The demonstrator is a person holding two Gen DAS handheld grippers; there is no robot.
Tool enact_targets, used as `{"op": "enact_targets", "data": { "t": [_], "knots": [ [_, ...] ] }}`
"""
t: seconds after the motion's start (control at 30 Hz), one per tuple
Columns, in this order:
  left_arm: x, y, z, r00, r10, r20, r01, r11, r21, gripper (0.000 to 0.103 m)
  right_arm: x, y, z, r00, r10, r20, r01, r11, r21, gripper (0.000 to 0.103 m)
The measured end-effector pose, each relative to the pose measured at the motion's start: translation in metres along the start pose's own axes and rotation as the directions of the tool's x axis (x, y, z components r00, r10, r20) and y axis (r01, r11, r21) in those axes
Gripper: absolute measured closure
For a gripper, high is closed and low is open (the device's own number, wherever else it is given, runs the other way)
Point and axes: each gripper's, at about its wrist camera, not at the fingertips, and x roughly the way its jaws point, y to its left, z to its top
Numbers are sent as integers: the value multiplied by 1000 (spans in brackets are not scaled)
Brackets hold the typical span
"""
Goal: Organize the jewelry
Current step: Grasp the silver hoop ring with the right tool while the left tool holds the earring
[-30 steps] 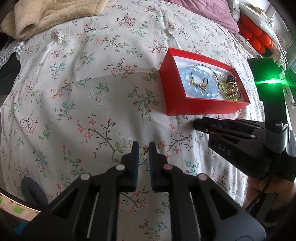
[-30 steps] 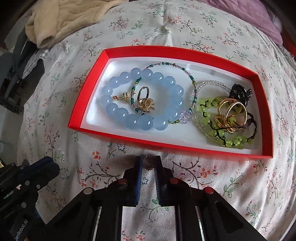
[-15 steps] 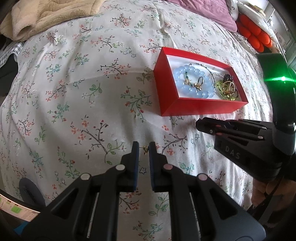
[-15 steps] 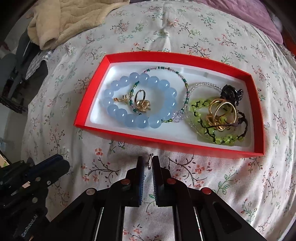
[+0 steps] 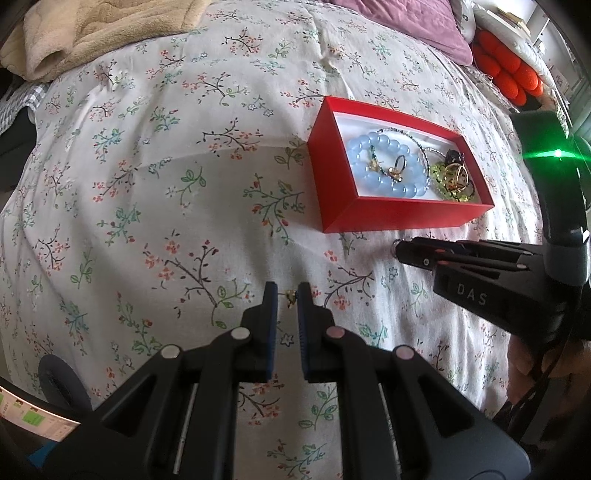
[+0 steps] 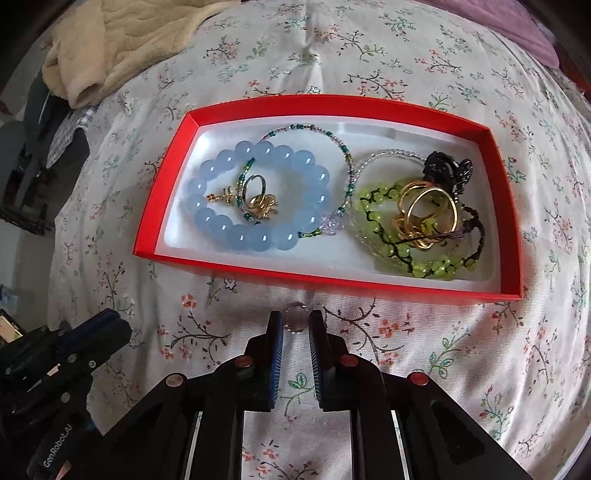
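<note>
A red box (image 6: 332, 101) (image 5: 388, 218) lies on the floral bedsheet. It holds a blue bead bracelet (image 6: 236, 236), a green bead bracelet (image 6: 436, 267), gold rings (image 6: 428, 206) and other pieces. My right gripper (image 6: 295, 319) hovers just in front of the box's near wall. Its jaws are opening, and a thin silver ring (image 6: 296, 305) spans face-on between the pads, still touching both. My left gripper (image 5: 287, 291) is further left over bare sheet, shut on a small gold piece (image 5: 290, 294) at its tips. The right gripper (image 5: 397, 249) shows at the right of the left wrist view.
A beige blanket (image 5: 92, 29) is bunched at the bed's far left corner. A purple pillow (image 5: 406, 26) and orange cushions (image 5: 506, 66) lie at the far right. A hand (image 5: 524, 362) grips the right tool. The bed drops off at the left edge.
In the right wrist view the box has drawn slightly farther away. The ring has turned from edge-on to face-on and the right jaws stand wider. The left gripper keeps its hold, unmoved.
</note>
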Motion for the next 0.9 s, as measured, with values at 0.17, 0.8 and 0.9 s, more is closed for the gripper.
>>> {"op": "enact_targets", "data": {
  "t": [0.17,0.8,0.9],
  "knots": [
    [1,0,0,1000,0,-2,0,1000,4,91,-3,-2,-3,1000,-7,2,7,1000,-13,87],
    [3,-4,-2,1000,1,-7,-1,1000,10,91,11,13,2,997,-79,22,80,996,-45,87],
    [3,-4,-1,1000,1,-7,-1,1000,11,91,14,19,2,994,-101,41,103,992,-69,88]
  ]
}}
